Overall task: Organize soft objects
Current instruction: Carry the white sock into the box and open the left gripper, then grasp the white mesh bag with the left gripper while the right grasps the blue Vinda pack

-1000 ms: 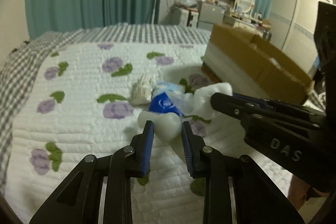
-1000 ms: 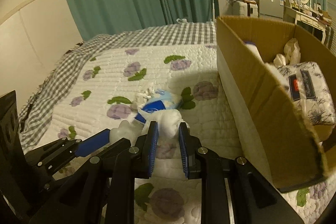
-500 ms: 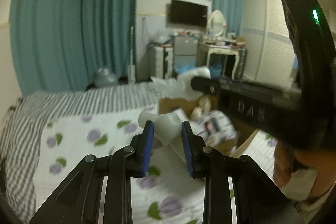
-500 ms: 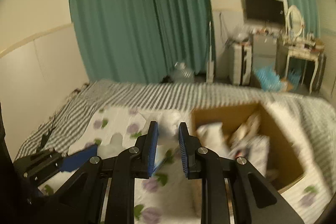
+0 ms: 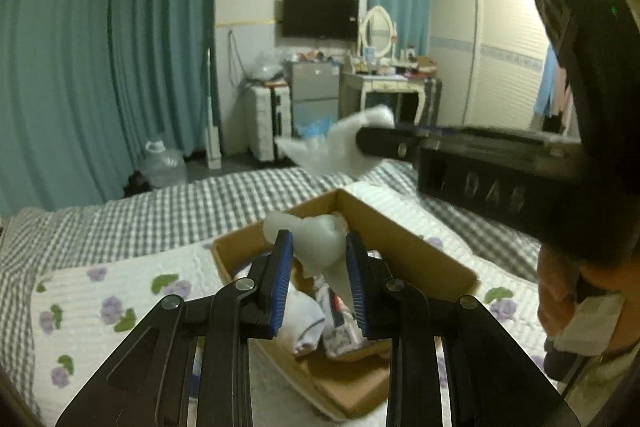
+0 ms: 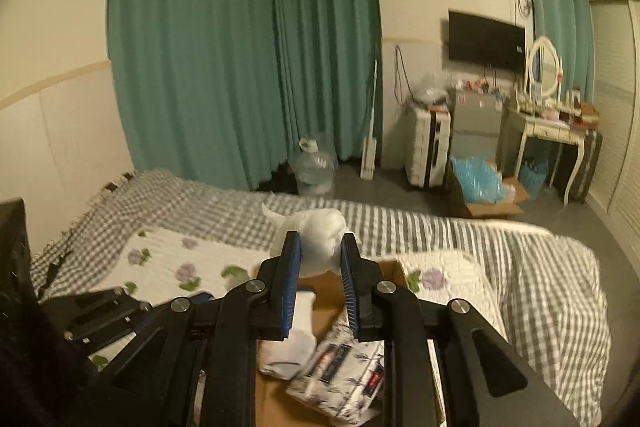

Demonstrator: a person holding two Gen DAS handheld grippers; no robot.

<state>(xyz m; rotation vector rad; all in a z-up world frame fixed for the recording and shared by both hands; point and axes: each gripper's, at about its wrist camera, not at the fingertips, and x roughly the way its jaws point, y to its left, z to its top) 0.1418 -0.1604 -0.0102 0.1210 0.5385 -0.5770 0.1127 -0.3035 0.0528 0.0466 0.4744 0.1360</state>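
Note:
My left gripper is shut on a pale whitish soft toy and holds it in the air above the open cardboard box on the bed. My right gripper is shut on a white fluffy soft lump, also raised over the box. The right gripper with its white lump shows in the left wrist view, higher and to the right. The box holds white cloth and a flowered tissue pack.
The bed has a white quilt with purple flowers and a grey checked cover. Teal curtains, a water jug, a suitcase and a dressing table stand beyond the bed.
Both grippers have risen off the quilt with their soft objects and swung to the box. They now hang over its open top; the remaining pile on the quilt has left view.

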